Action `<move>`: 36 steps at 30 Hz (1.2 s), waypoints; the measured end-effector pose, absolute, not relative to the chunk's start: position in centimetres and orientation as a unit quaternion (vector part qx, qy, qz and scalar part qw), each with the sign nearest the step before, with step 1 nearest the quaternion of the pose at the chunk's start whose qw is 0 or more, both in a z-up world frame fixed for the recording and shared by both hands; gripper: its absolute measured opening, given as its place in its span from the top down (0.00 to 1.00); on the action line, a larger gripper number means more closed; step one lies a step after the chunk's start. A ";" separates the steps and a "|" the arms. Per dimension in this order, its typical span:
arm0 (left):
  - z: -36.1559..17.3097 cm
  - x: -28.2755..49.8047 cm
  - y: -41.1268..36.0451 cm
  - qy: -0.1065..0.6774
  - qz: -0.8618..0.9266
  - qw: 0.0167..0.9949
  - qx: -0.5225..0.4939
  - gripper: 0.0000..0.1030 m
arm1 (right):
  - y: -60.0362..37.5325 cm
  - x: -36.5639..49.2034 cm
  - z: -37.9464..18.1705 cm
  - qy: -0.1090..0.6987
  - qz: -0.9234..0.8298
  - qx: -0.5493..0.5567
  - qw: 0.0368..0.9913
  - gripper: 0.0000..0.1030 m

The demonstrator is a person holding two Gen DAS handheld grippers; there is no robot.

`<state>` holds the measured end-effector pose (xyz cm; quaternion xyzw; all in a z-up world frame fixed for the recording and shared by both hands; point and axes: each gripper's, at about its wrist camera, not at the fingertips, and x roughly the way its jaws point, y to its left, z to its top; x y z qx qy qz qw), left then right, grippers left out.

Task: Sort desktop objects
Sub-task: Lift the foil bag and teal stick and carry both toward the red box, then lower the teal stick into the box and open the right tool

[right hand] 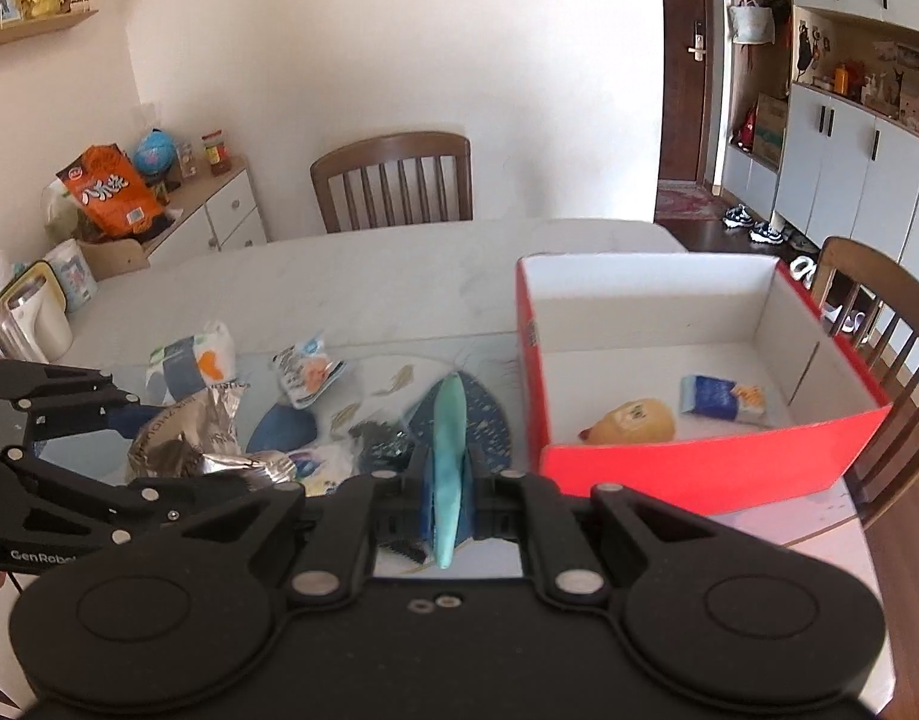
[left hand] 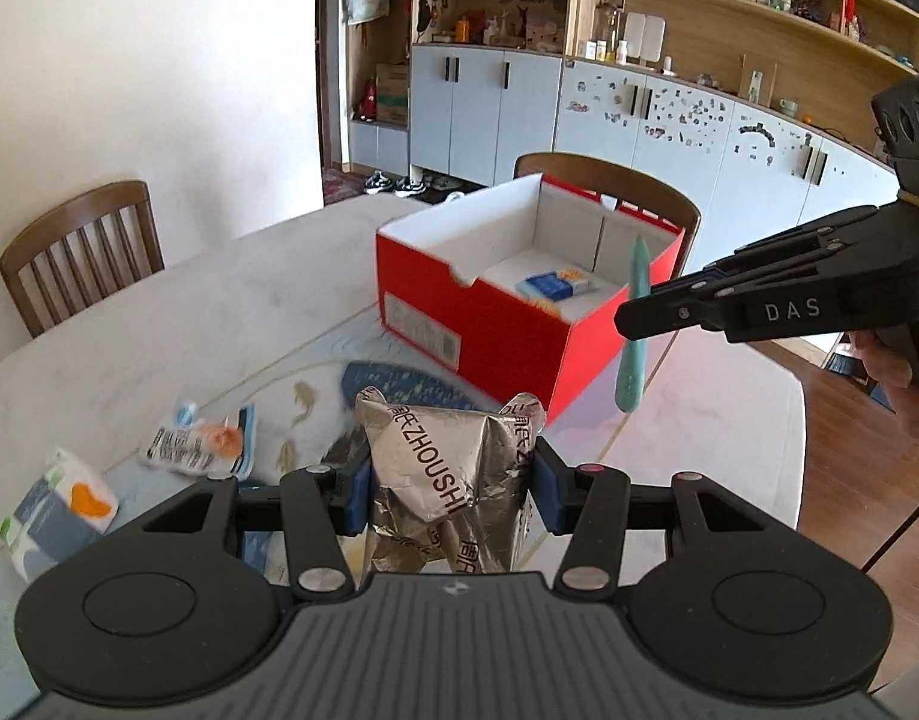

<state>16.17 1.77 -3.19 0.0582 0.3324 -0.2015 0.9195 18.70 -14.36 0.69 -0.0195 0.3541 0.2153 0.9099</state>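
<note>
Dining room with white cabinets, wooden chairs and a pale marble table (right hand: 351, 276). Red box (right hand: 699, 468) sits at 3 o'clock, blue packet (right hand: 720, 397) inside. Left gripper (left hand: 450, 495) pinches a foil bag (left hand: 453, 474) reading "ZHOUSHI"; right gripper (right hand: 447, 504), marked "DAS", is pressed tight on a teal pen (right hand: 447, 450).

Two wrist fisheyes close above the table (left hand: 159, 312), angled down along the fingers, both sharing the red box (left hand: 507, 348) (right hand: 699, 468)
</note>
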 end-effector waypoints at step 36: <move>0.6 30.5 -11.8 0.335 -0.224 0.913 0.067 0.52 | -26.0 30.7 3.0 0.320 0.213 -0.099 0.918 0.91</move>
